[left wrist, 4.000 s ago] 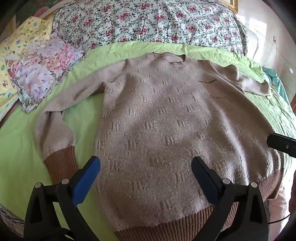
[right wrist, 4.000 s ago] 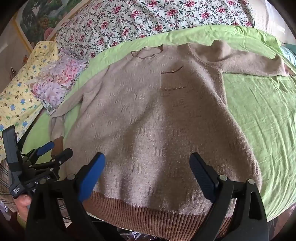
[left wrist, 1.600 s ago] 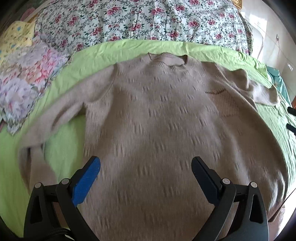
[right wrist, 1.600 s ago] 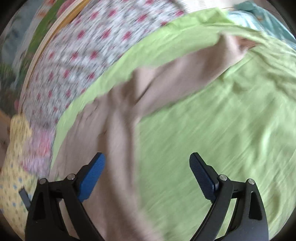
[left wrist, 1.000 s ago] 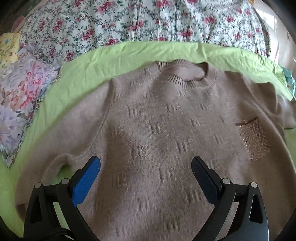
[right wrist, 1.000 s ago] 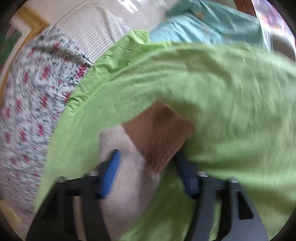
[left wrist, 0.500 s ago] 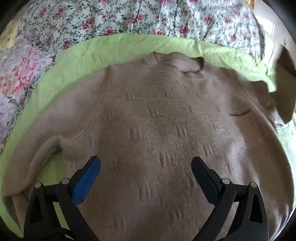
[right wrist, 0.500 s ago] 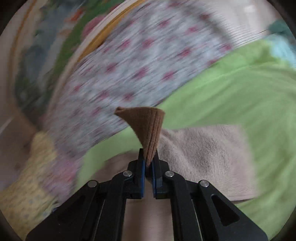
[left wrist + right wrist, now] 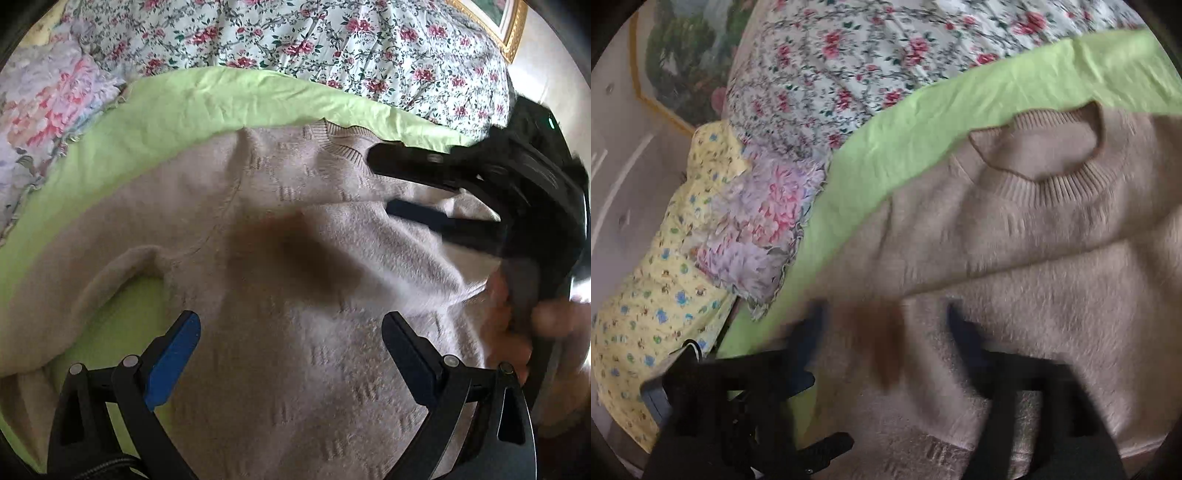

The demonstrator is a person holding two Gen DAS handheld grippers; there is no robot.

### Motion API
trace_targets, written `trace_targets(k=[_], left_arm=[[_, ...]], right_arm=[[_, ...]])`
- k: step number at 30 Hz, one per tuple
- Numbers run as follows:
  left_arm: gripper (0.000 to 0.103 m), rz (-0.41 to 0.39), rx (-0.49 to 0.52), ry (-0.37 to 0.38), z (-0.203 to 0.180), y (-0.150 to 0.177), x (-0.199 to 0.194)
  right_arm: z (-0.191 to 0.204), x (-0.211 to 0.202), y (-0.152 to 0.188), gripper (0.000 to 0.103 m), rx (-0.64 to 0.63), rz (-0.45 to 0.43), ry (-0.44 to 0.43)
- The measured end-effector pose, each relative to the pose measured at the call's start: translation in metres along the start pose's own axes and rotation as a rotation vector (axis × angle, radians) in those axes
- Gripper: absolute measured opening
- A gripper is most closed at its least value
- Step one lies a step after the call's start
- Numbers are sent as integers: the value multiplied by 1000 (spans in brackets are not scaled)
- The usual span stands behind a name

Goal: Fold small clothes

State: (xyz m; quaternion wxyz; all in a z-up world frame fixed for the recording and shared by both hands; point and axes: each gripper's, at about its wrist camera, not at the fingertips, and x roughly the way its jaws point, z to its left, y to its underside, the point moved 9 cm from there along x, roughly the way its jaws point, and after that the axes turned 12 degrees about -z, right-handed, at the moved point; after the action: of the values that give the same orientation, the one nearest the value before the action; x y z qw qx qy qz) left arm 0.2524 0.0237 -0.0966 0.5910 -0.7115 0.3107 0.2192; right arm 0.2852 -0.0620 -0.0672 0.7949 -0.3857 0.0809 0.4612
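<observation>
Under my left tongs (image 9: pixel 291 350), which are wide apart, the sweater (image 9: pixel 295 295) lies on the green bed (image 9: pixel 184 107). My right tongs (image 9: pixel 882 328) are apart too, sleeve cuff (image 9: pixel 875 339) between them.

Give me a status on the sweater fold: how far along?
Early. Done: the folded sleeve lies across the sweater front, its brown cuff on the chest. In hand: right gripper open, fingers either side of that cuff; left gripper open above the body. Left: the other sleeve lies out on the green sheet; body unfolded.
</observation>
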Motion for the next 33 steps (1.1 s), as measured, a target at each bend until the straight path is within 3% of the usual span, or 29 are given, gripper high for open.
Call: trace_targets(k=[5,9,10,11,12,13,14,17,19,20,22,26,33], left_arm=[[99,68,-37,57,-11,-2,31],[90,97,-78,28,-6,-6,57],[77,84,-87,27,-5,-9,60],[56,72,-86,26,-6,-13,61],[45,67,-81,25,-6,-16,63],[21,64,-76,28,-7,-20,66],[13,61,-69,38,-11,-25,67],[9,-39,-29,44,-21,-52,41],[8,-153,-15,50,-18,-75,16],[8,-171,4,19,-11,-78,15],[8,-125,15,-52,10,-73,32],[8,-91,-4,-64,23,-61,48],[8,-82,-12,-71,30,-56,51]], right_arm=[[-10,-37,-2,81,-8,-27,22],[-19,-80,-3,81,9,-100,47],[-26,-97,-1,81,18,-129,54],[-33,-109,0,81,28,-155,64],[-39,-118,2,81,37,-173,72],[-48,-130,2,81,55,-200,86],[-56,-141,2,81,77,-224,101],[-74,-167,-1,81,108,-280,132],[-90,-189,-7,81,110,-329,185],[-102,-200,-11,81,111,-356,231],[-125,-211,-16,81,122,-368,314],[-172,-208,-31,81,135,-332,452],[-214,-154,-58,81,106,-219,525]])
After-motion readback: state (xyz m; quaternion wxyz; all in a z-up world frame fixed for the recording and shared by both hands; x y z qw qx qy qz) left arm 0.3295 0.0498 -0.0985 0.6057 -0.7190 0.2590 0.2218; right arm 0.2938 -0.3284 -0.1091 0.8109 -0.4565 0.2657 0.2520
